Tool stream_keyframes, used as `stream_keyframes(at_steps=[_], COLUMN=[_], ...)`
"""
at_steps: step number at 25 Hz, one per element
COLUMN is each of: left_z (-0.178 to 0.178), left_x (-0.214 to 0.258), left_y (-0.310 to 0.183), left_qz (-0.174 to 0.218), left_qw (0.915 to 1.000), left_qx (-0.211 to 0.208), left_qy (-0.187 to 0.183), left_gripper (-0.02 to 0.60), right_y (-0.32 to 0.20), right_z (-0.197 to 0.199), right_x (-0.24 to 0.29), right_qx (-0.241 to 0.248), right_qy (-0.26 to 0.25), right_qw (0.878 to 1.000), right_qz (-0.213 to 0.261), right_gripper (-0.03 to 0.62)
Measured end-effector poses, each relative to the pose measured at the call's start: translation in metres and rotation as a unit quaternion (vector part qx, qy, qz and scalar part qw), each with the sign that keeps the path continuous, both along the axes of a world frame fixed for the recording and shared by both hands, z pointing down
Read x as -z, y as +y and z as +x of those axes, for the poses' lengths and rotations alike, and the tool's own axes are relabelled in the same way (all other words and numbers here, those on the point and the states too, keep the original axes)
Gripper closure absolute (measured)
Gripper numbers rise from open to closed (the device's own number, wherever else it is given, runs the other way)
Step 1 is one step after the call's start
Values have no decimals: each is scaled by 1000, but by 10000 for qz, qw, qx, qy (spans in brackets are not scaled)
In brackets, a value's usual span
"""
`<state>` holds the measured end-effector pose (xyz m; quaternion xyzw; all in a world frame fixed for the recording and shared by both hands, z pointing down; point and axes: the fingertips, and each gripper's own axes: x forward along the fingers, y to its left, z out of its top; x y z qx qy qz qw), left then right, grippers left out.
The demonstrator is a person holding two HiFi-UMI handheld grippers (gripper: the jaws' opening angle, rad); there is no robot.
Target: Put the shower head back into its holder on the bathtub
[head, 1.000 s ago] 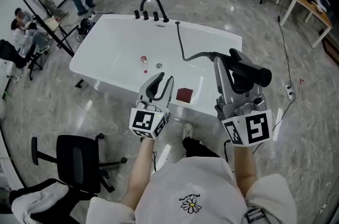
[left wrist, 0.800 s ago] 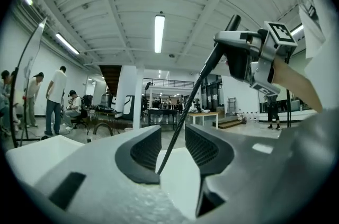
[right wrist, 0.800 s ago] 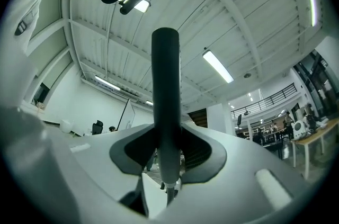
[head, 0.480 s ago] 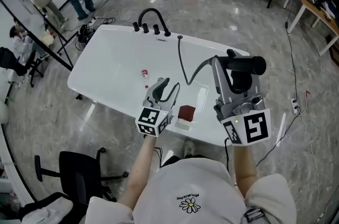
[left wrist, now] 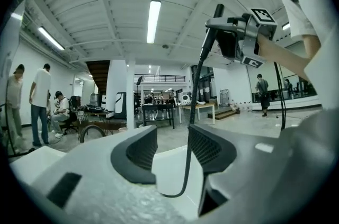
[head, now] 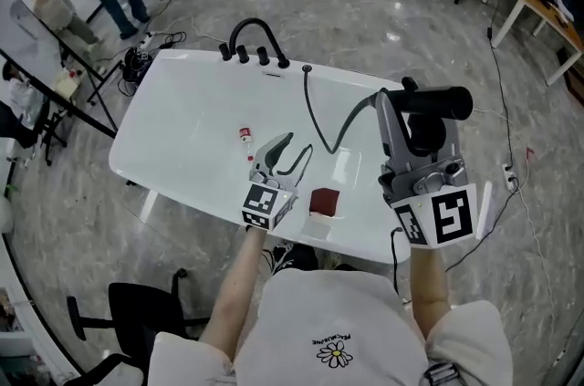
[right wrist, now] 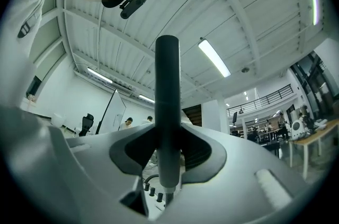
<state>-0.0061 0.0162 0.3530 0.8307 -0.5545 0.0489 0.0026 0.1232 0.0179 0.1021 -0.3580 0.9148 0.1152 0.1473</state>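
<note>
The white bathtub [head: 182, 115] lies ahead with its black faucet [head: 246, 36] on the far rim. A black hose [head: 317, 119] rises from the rim fitting [head: 307, 67], sags into the tub and climbs to the black shower head [head: 436, 104]. My right gripper [head: 415, 118] is shut on the shower head's handle [right wrist: 167, 112], held upright above the tub's right end. My left gripper [head: 290, 147] hangs over the tub near its front rim, its jaws opening with nothing gripped. In the left gripper view the hose [left wrist: 192, 127] hangs farther off, beyond the left gripper [left wrist: 172, 146].
A dark red block [head: 324, 200] sits on the tub's near rim and a small red-and-white bottle [head: 245, 135] lies inside the tub. Several people and a leaning board [head: 46, 37] are at the left. An office chair [head: 137, 311] stands at the lower left.
Both grippers have moved forward over the tub. The left jaws have spread wider. The shower head stays gripped in the right gripper.
</note>
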Motion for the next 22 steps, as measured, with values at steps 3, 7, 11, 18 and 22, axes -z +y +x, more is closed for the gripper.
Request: stream_keyframes(at_steps=[3, 7, 11, 18, 22], left_z=[-21, -46, -95, -135, -149], left_x=[-29, -76, -129, -250, -311], left_y=[-33, -83, -147, -236, -279], left_qz=[-183, -644, -1037, -1674, -1952], left_qw=[9990, 9950, 9933, 9848, 9804], left_qx=[-326, -716, -508, -451, -244], left_qy=[-241, -278, 25, -120, 109], left_gripper=[399, 399, 399, 382, 347], right_y=[-24, -63, -101, -150, -176], right_z=[-20, -36, -63, -101, -108], right_x=[-3, 7, 3, -80, -124], right_qx=[-178, -493, -668, -638, -601], right_qy=[-8, -144, -221, 77, -36], right_qw=[9998, 9987, 9975, 9979, 9978], right_qz=[-27, -56, 91, -110, -291], right_gripper=[456, 456, 456, 456, 456])
